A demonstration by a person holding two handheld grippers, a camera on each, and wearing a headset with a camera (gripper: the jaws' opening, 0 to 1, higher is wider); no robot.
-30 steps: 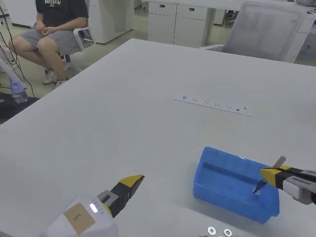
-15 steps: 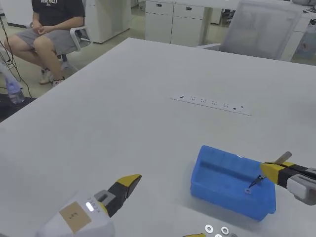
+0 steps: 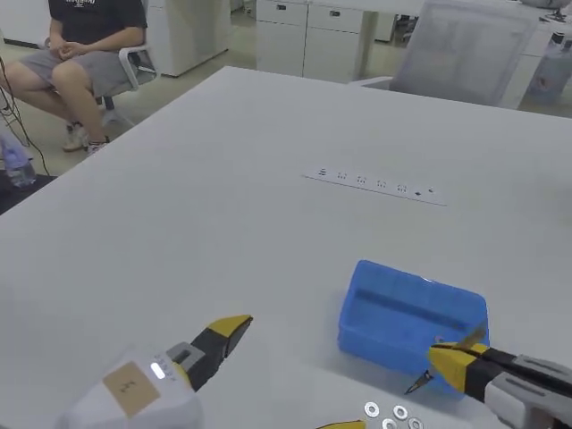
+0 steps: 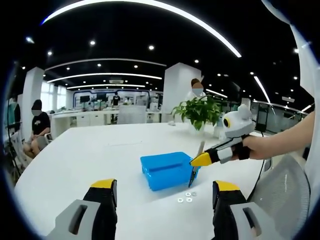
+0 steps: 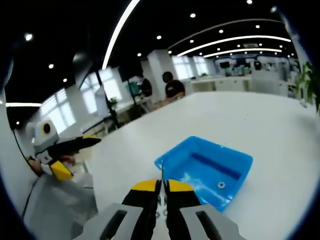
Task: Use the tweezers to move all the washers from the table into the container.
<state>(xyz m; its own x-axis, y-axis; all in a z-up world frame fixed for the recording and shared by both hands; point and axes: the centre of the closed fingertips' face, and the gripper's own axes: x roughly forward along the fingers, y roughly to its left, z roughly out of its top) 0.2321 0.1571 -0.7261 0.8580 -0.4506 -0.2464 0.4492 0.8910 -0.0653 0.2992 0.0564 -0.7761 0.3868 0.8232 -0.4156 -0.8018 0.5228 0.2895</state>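
A blue container (image 3: 413, 317) stands near the front right of the white table (image 3: 223, 197). My right gripper (image 3: 447, 365) is shut on thin tweezers (image 3: 418, 384) whose tips point down in front of the container's near wall. A few washers (image 3: 386, 412) lie on the table just below the tips. One washer (image 5: 220, 185) lies inside the container (image 5: 205, 167), behind the tweezers (image 5: 162, 179) in the right gripper view. My left gripper (image 3: 234, 327) hovers open at the front left, with nothing between its jaws. The left gripper view shows the container (image 4: 167, 170), the washers (image 4: 185, 199) and the right gripper (image 4: 202, 159).
A flush socket strip (image 3: 375, 188) runs across the table's middle. A person (image 3: 80, 40) sits on a chair at the far left, and a grey office chair (image 3: 465, 54) stands beyond the far edge. A potted plant (image 4: 200, 112) stands behind the table.
My right gripper has drawn the tweezers back from over the container and down to its near side, close to the loose washers. The left gripper has stayed put.
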